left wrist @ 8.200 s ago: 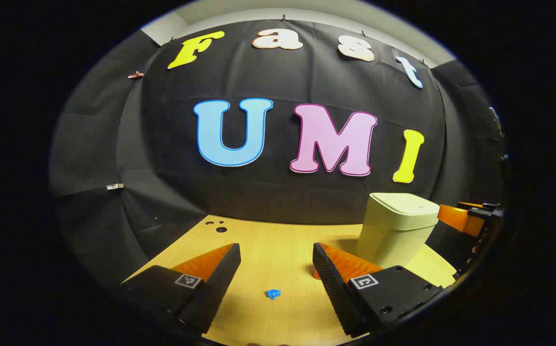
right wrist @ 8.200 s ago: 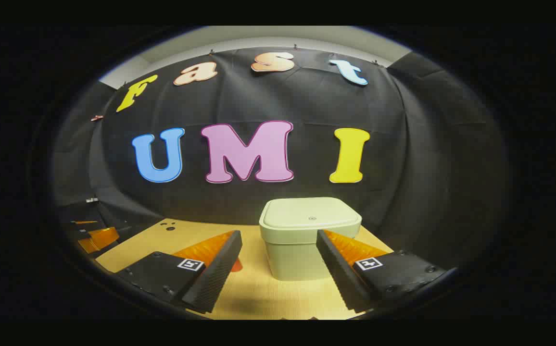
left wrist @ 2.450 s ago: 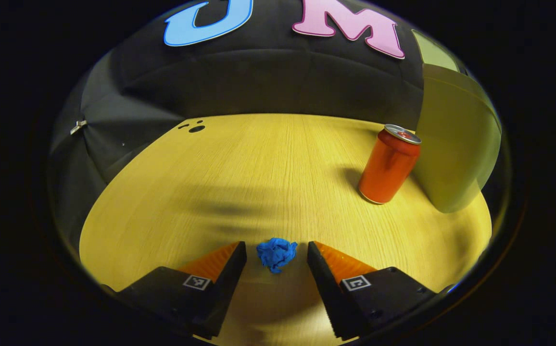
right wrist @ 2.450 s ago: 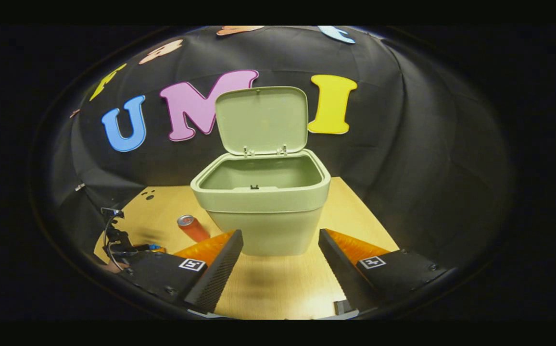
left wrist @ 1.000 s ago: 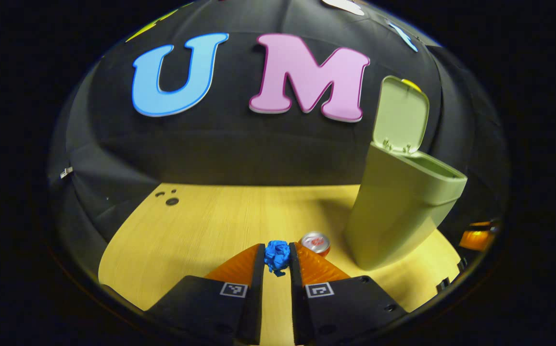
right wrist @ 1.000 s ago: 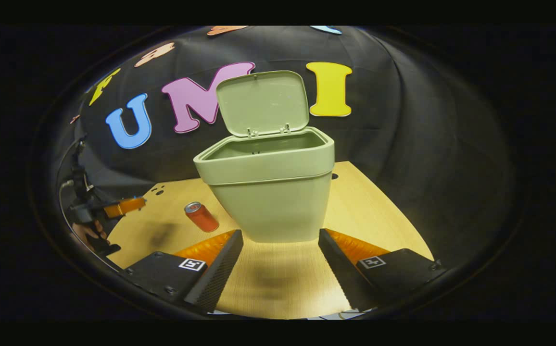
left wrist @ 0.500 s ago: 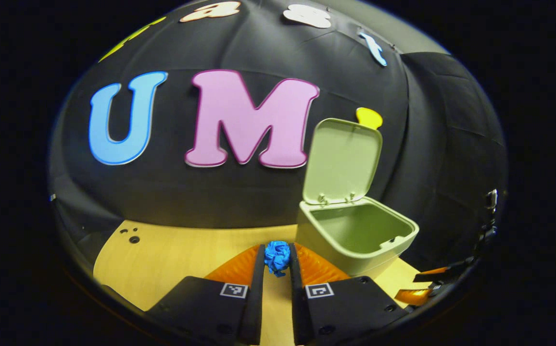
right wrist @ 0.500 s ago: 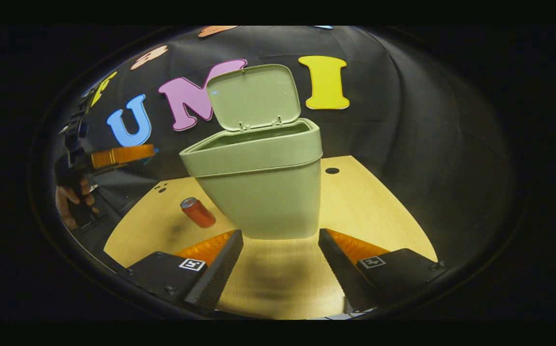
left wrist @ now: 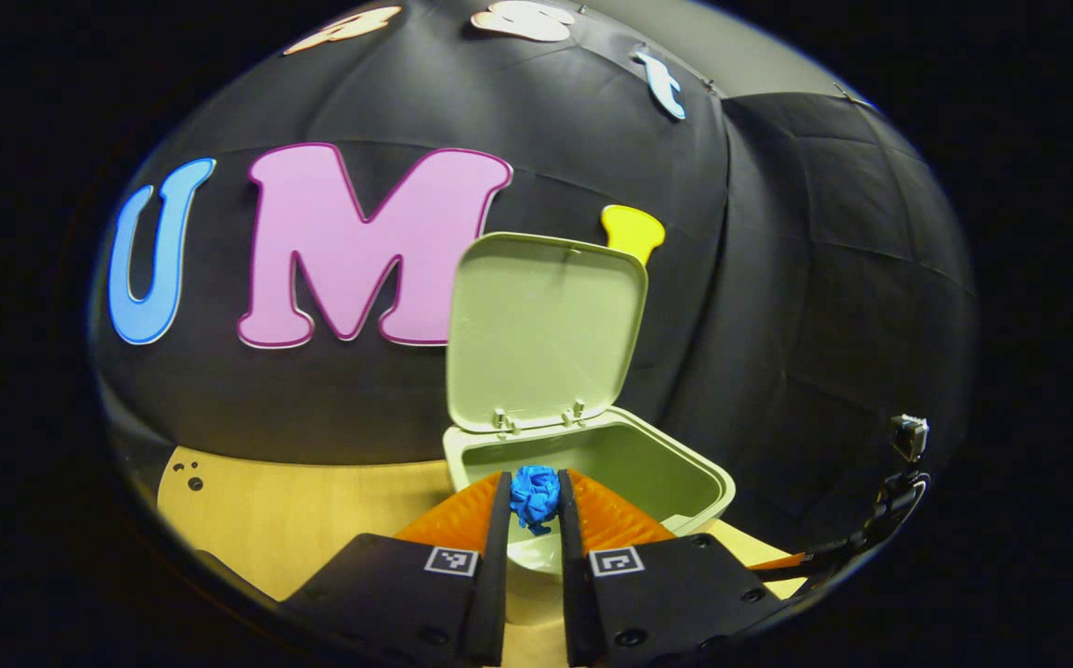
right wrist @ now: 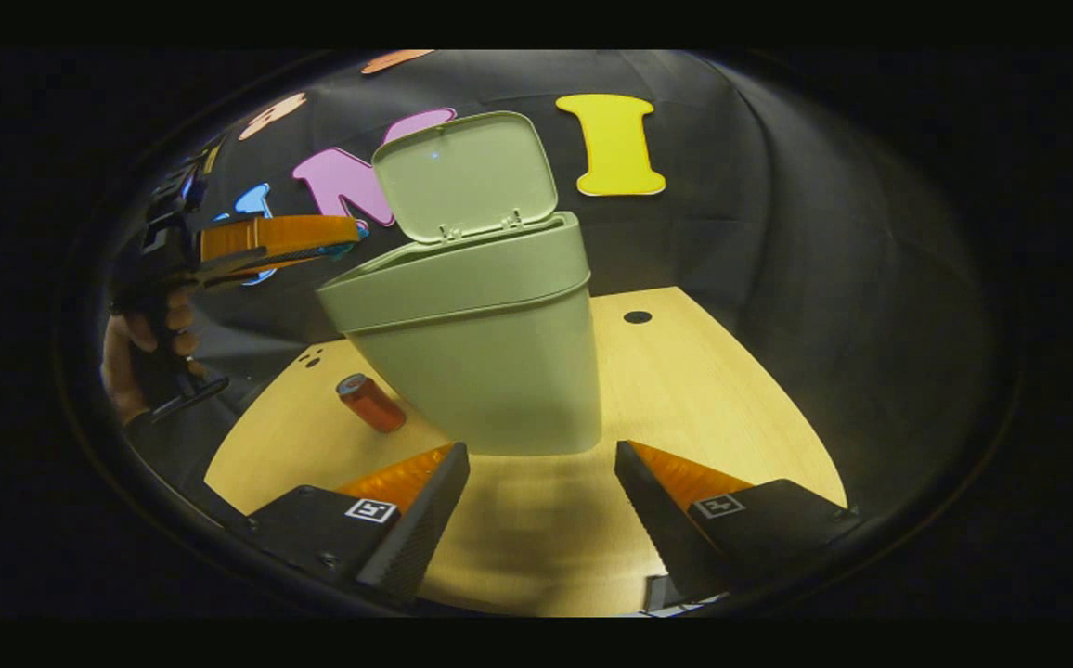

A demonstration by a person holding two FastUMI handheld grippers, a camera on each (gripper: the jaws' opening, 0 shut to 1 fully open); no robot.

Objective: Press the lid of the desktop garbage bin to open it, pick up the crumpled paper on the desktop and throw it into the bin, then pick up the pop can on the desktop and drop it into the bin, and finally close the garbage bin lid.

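Paper (left wrist: 535,496), a blue crumpled wad, sits pinched between both ribbed fingers of the left claw (left wrist: 534,506), held above the near rim of the smooth pale-green plastic bin (left wrist: 699,478), whose rounded-square lid (left wrist: 546,329) stands upright. The right claw (right wrist: 541,496) hangs wide apart and empty over the pale wood-grain counter (right wrist: 704,399). The cylindrical red pop can (right wrist: 369,402) stands left of the bin's base.

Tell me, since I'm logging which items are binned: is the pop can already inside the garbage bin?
No, the pop can stands on the desktop beside the garbage bin, as the right gripper view shows.
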